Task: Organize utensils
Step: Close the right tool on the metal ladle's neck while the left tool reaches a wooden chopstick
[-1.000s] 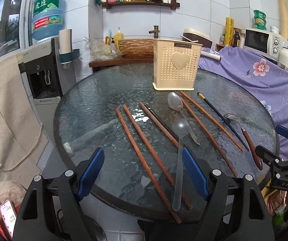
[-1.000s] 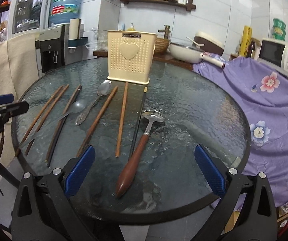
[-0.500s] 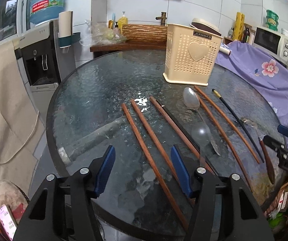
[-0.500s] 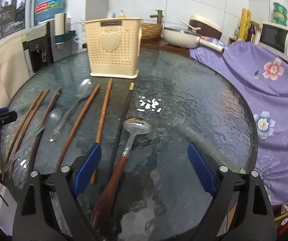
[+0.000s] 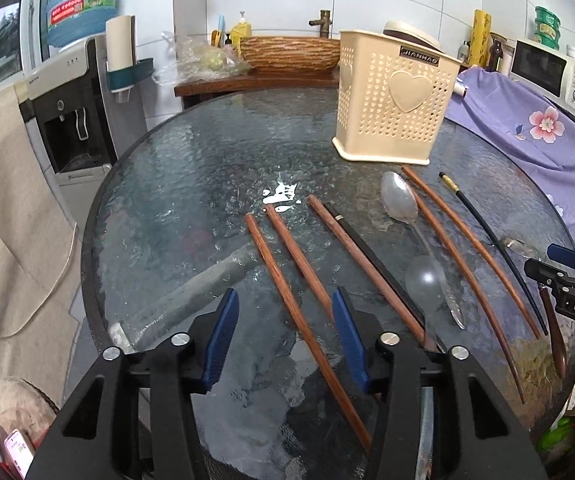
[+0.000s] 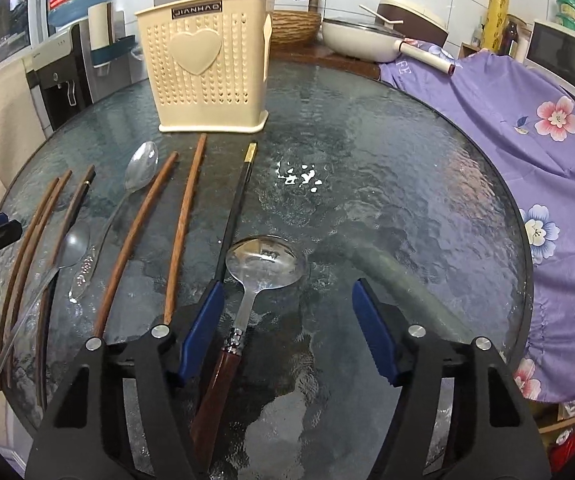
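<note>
A cream utensil holder (image 5: pixel 393 100) with a heart stands on the round glass table (image 5: pixel 191 184); it also shows in the right wrist view (image 6: pixel 207 64). Several brown chopsticks (image 5: pixel 287 276), black chopsticks (image 5: pixel 491 240), a metal spoon (image 5: pixel 399 200) and a clear plastic spoon (image 5: pixel 425 280) lie in front of it. My left gripper (image 5: pixel 283 338) is open, low over the leftmost brown chopsticks. My right gripper (image 6: pixel 287 332) is open, straddling the wooden-handled ladle (image 6: pixel 265 262), whose handle (image 6: pixel 215 396) runs by the left finger.
A purple flowered cloth (image 6: pixel 527 120) covers furniture right of the table. A water dispenser (image 5: pixel 71 120) stands at the left. A wooden counter with a basket (image 5: pixel 287 54) and a white pan (image 6: pixel 363 40) lies behind. A microwave (image 5: pixel 547 68) sits far right.
Both grippers have moved forward and lower toward the table. The left jaws have narrowed around the leftmost chopsticks; the right gripper now straddles the ladle.
</note>
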`<state>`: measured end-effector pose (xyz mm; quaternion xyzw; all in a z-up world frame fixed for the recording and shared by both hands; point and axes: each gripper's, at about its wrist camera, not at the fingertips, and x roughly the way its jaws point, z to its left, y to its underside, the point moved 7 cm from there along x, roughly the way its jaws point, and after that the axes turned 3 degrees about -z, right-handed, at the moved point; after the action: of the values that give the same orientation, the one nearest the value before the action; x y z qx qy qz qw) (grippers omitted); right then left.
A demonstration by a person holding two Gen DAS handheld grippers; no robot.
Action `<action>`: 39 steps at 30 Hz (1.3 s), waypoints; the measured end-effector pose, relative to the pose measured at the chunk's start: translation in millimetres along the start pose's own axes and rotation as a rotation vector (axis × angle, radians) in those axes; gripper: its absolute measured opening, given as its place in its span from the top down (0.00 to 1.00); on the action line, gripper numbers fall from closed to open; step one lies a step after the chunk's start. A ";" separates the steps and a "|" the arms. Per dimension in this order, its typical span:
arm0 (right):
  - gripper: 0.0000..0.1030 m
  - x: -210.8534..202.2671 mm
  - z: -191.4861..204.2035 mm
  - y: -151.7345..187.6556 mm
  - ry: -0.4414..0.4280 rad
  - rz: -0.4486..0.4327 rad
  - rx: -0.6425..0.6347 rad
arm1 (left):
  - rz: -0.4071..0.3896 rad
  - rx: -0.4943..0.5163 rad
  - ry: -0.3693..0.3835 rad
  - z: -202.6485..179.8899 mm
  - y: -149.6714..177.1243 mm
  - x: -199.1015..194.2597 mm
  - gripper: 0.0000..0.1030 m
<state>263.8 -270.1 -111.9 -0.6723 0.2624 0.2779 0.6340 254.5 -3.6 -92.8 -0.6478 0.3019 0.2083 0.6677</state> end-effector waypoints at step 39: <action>0.41 24.4 4.4 -13.5 -0.042 0.108 0.103 | 0.127 -0.039 -0.046 5.3 -29.2 55.1 0.83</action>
<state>290.4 -264.9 -119.8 -0.6174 0.2990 0.3121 0.6573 315.0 -6.7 -108.5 -0.6354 0.3228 0.2711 0.6470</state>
